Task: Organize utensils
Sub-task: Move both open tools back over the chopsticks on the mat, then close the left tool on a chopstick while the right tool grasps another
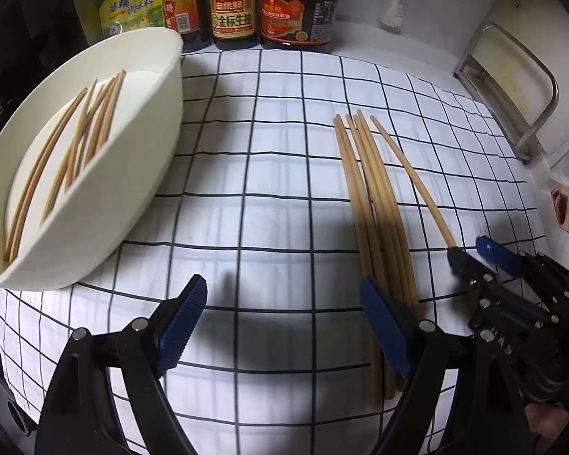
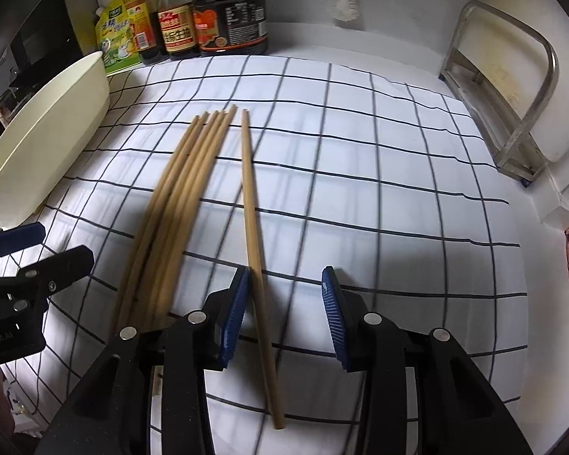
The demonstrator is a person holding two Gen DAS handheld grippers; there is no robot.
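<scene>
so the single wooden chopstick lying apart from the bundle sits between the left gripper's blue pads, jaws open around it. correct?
Wrong gripper. The single wooden chopstick lies between the open blue pads of the right gripper, as the right wrist view shows. The left gripper is open over bare checked cloth.

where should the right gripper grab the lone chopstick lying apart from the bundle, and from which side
Grip the lone chopstick on its near stretch, coming down from above with one pad on each long side. It lies flat on the checked cloth, thin and long, with a clear gap from the bundle only along that stretch. The right gripper already straddles it, jaws open.
</scene>
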